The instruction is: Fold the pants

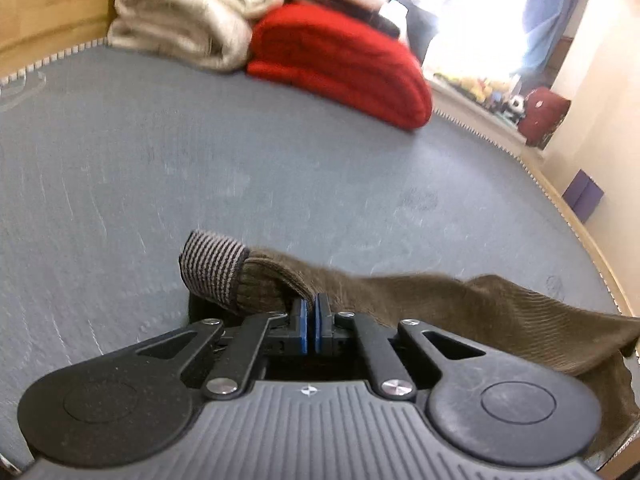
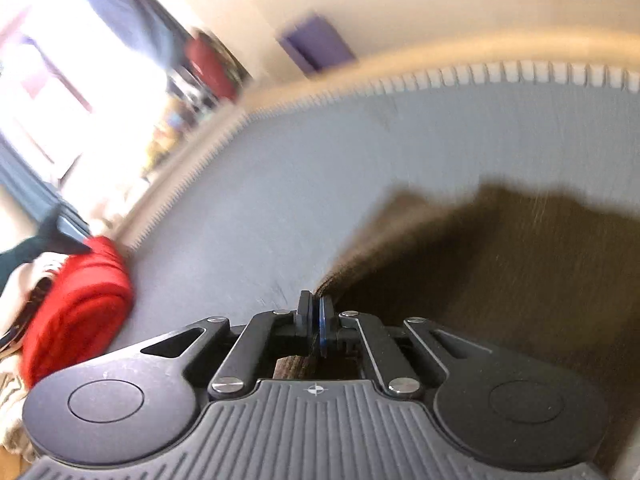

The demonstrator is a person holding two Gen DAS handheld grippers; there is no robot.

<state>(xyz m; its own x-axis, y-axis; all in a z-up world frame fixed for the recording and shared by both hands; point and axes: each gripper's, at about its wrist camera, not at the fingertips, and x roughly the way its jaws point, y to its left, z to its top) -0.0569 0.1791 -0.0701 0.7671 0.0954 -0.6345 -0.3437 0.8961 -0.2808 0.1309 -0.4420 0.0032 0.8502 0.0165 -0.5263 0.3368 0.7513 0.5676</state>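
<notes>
The right wrist view is smeared with blur, so the pants (image 2: 500,264) there read only as a dark brown mass whose outline and folds cannot be made out, and its right and lower parts run out of the picture. In the left wrist view the pants (image 1: 480,304) are sharper but partly hidden behind the gripper body and cut off at the right edge. They are brown ribbed corduroy with a striped grey-and-black elastic band (image 1: 212,268) at one end, curled up just left of the pads. The left hand-held gripper (image 1: 311,312) has its blue pads pressed nearly together, pinching the cloth beside that band. The right hand-held gripper (image 2: 315,312) is likewise closed tight, with an edge of the brown cloth caught between its pads. The pants lie at the near side of a grey mat (image 1: 240,160) with a toothed pale border, on a wooden table (image 1: 48,4). Most of the mat ahead of both grippers is bare. At the far edge sit a folded red blanket (image 1: 344,64) and, beside it, touching, a stack of cream blankets (image 1: 188,8); both are well apart from the pants.
</notes>
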